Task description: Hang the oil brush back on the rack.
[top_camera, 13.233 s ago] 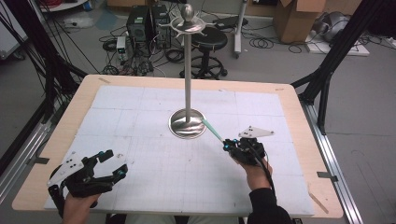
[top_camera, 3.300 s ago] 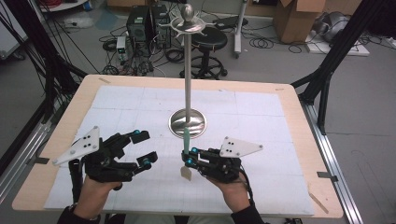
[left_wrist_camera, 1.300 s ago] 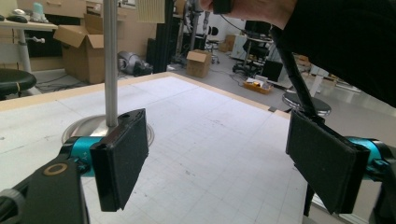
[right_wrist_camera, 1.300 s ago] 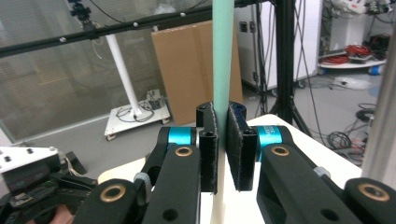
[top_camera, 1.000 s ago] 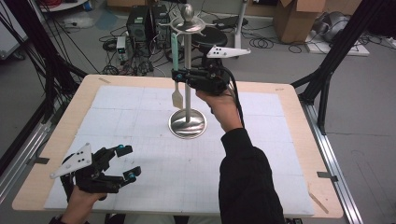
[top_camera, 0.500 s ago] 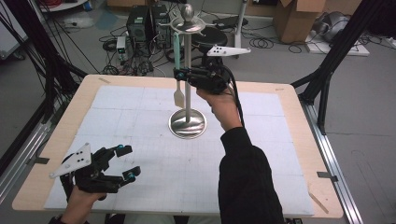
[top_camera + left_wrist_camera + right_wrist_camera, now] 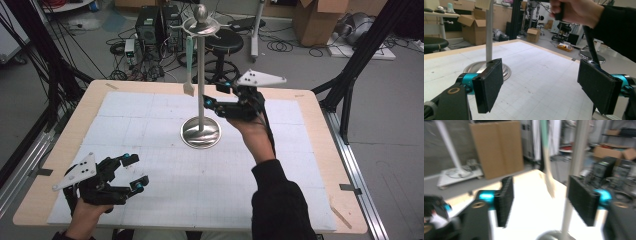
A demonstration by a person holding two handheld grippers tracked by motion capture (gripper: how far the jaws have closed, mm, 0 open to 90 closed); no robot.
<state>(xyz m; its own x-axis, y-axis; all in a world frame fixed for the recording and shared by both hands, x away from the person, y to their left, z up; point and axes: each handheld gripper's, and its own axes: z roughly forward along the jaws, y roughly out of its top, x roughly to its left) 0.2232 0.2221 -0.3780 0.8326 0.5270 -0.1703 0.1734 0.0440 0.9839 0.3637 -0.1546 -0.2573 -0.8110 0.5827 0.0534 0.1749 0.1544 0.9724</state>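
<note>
1. The spatula [image 7: 189, 62], clamped in the right gripper [image 7: 211, 96] half a second ago, now hangs free from the stand's top ring [image 7: 201, 25] at about 10 o'clock of the pole
2. The right gripper's jaws have parted and it has dropped to 3 o'clock of the pole, lower than before

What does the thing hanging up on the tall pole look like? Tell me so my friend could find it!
Find the shiny metal stand in the middle of the white table. Look up its pole to the ring at the top: a spatula dangles there, left of the pole. It has a mint-green handle and a pale, flat blade, and it is the one thing hanging off the table.
</note>
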